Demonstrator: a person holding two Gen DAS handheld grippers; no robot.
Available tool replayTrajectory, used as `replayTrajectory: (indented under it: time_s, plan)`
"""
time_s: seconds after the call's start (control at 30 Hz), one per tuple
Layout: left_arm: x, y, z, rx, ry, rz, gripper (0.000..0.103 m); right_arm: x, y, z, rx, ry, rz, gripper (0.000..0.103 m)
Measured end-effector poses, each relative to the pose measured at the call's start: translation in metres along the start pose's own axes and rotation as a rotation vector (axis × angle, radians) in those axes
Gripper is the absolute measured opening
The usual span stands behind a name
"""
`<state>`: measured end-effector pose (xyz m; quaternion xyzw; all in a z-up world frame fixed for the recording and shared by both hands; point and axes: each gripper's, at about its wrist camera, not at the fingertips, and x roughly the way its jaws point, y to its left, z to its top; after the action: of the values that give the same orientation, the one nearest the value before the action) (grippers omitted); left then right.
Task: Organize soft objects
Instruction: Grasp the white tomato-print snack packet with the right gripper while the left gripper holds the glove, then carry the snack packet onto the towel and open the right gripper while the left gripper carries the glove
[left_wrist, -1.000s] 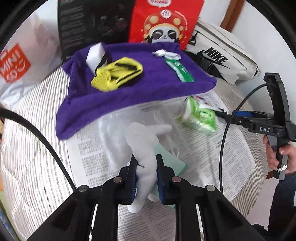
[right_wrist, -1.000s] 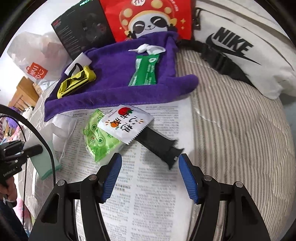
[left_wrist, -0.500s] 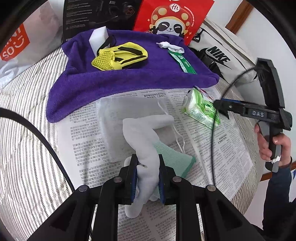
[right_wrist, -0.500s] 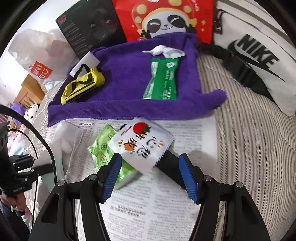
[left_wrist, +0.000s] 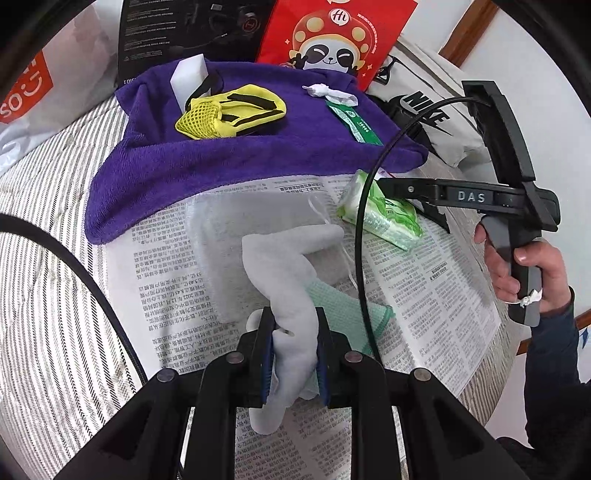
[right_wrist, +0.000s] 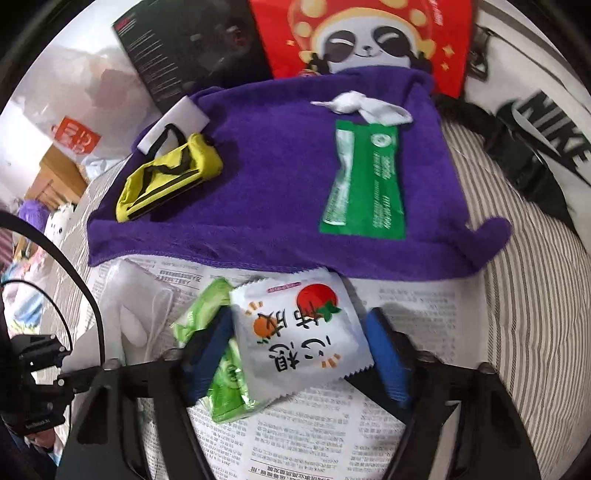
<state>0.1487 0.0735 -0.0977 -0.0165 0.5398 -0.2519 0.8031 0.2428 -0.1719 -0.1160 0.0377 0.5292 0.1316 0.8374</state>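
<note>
My left gripper (left_wrist: 293, 354) is shut on a pale grey soft cloth (left_wrist: 284, 269) and holds it above the newspaper (left_wrist: 166, 273), over a mint green cloth (left_wrist: 340, 314). My right gripper (right_wrist: 299, 354) is open, its blue pads either side of a white snack packet (right_wrist: 299, 339) with a tomato print, which lies on a green tissue pack (right_wrist: 221, 373). A purple towel (right_wrist: 280, 177) behind carries a yellow mesh pouch (right_wrist: 166, 181), a green sachet (right_wrist: 365, 188) and a white wad (right_wrist: 362, 105). The right gripper also shows in the left wrist view (left_wrist: 399, 184).
A red panda bag (left_wrist: 332, 40), a black box (left_wrist: 184, 29) and a white Nike bag (right_wrist: 535, 122) stand behind the towel. A white plastic bag (left_wrist: 33, 96) lies far left. The striped bedding (right_wrist: 524, 314) surrounds the newspaper. A clear plastic pack (left_wrist: 229, 236) lies under the grey cloth.
My right gripper has moved forward so its open jaws now straddle the white snack packet. My left gripper still holds the grey cloth and has shifted slightly.
</note>
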Motion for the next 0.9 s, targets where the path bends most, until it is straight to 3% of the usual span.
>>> replayTrajectory:
  time_s: [0.17,0.57,0.9]
  plan:
    - [-0.003,0.004,-0.004,-0.005,-0.006,-0.017,0.019,-0.009,0.005,-0.004,-0.029,0.001,0.012,0.049]
    - [-0.026,0.011,-0.006,-0.044,-0.058,-0.053,0.018,-0.052,0.001,-0.019,-0.034,-0.036,-0.017,0.049]
    - [-0.059,0.012,-0.004,-0.048,-0.118,-0.025,0.018,-0.08,-0.009,-0.018,-0.007,-0.085,-0.021,0.049]
